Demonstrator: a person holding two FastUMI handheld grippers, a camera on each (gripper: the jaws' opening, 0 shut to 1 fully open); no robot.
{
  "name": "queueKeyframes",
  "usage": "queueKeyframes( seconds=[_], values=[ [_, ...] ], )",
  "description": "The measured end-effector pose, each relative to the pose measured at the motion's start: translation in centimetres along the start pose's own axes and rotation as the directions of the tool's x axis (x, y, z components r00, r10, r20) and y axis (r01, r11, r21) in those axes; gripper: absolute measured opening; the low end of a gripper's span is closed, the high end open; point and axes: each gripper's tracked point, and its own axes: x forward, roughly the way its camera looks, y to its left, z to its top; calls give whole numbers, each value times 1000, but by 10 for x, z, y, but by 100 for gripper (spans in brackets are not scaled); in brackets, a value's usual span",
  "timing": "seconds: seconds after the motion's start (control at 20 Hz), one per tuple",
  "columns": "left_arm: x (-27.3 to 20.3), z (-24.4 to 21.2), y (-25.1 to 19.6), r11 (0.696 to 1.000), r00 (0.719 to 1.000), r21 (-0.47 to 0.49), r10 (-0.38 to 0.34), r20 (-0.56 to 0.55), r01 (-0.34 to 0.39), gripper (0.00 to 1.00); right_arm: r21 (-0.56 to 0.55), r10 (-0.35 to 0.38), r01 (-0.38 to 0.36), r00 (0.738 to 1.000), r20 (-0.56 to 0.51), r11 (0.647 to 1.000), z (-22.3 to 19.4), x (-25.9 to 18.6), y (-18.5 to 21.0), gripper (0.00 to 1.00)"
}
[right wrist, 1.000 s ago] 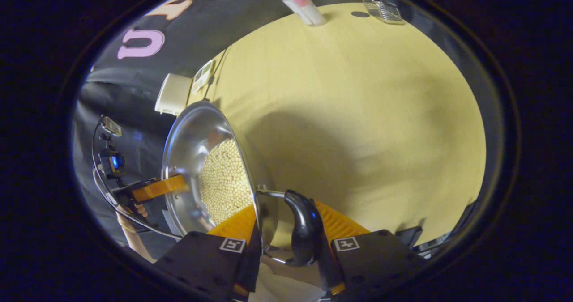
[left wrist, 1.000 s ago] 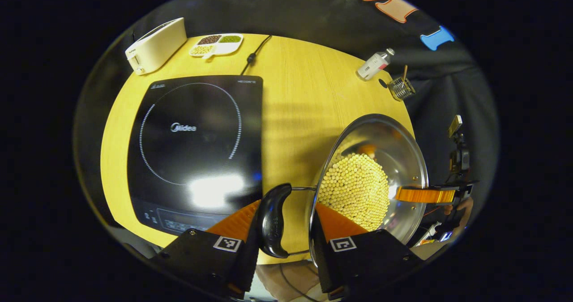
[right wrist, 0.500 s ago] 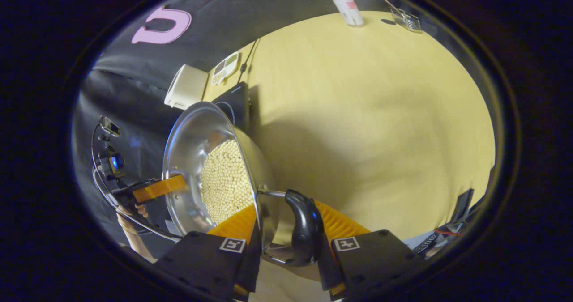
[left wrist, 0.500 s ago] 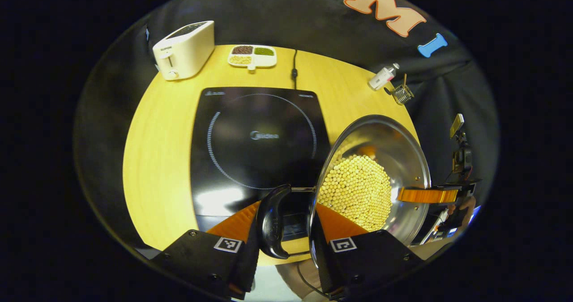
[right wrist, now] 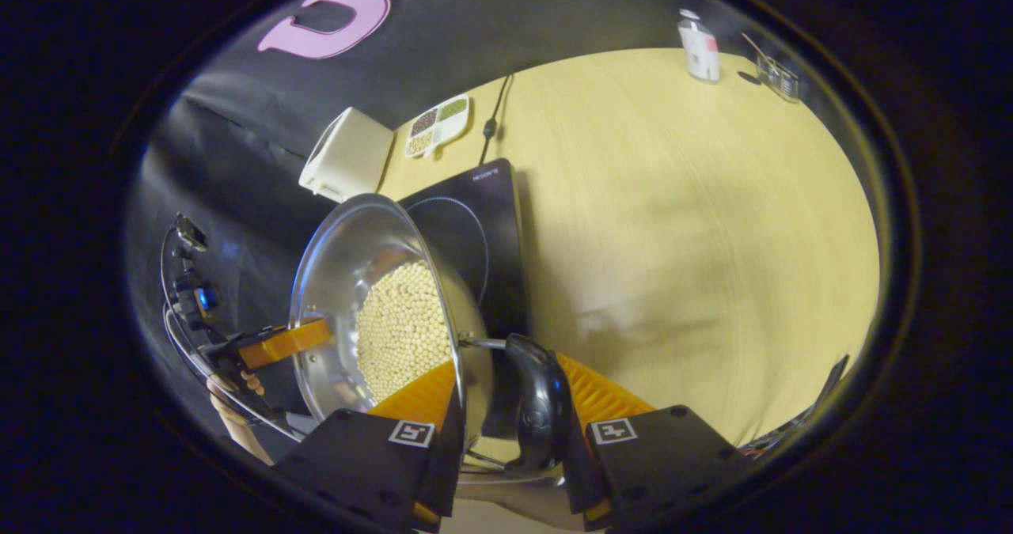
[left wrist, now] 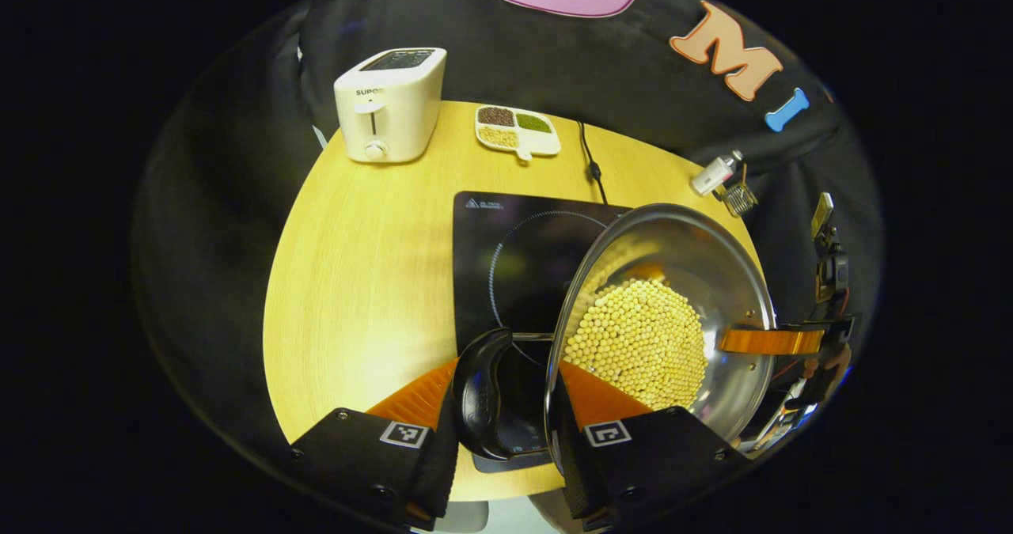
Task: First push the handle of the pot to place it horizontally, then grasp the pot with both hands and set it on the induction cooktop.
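Item: pot [left wrist: 661, 312] of beans [left wrist: 637, 342], my fingers clamping both handles above cooktop [left wrist: 506, 257]; any tilt risks spilling.

Your left gripper [left wrist: 500, 384] and right gripper [right wrist: 506, 395] share one build: matte black housings dotted with small screws, each finger base carrying a white square black-patterned marker. Ribbed pads line the fingers [left wrist: 418, 395]. Thin dark cables [right wrist: 170, 312] loop behind the far unit.
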Motion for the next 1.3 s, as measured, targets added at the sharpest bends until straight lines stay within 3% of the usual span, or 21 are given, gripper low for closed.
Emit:
queueKeyframes(
  seconds=[0.1,0.15,0.2,0.75,0.95,1.0,1.15,1.2,1.25,1.3],
  values=[
    [2,11,9,1000,1000,1,13,20,-13,57,-6,-3,3,1000,14,1000,16,13,6,51],
    [5,15,13,1000,999,2,19,27,-19,57,-7,-5,6,1000,21,1000,24,18,7,57],
    [15,21,17,1000,999,2,25,34,-25,58,-5,-8,9,1000,25,1000,29,24,8,51],
    [48,40,33,999,998,-5,54,43,-54,58,-3,-37,37,998,44,999,55,68,3,51],
    [51,41,34,998,997,-8,56,51,-55,60,-4,-23,24,999,46,1000,60,73,2,52],
    [50,40,34,998,997,-16,60,51,-60,60,-9,-29,29,999,43,1000,58,74,-1,57],
    [45,45,38,994,990,-8,107,92,-107,65,-18,-14,15,998,63,1000,61,66,-1,55],
    [40,46,40,992,986,3,125,114,-126,76,-24,-7,9,997,81,1000,63,58,-3,72],
    [35,49,41,990,981,3,142,134,-144,77,-31,-10,13,995,98,999,66,50,-7,82],
    [33,47,41,988,977,4,155,150,-157,100,-38,-13,18,993,117,999,67,41,-10,91]
  ],
)
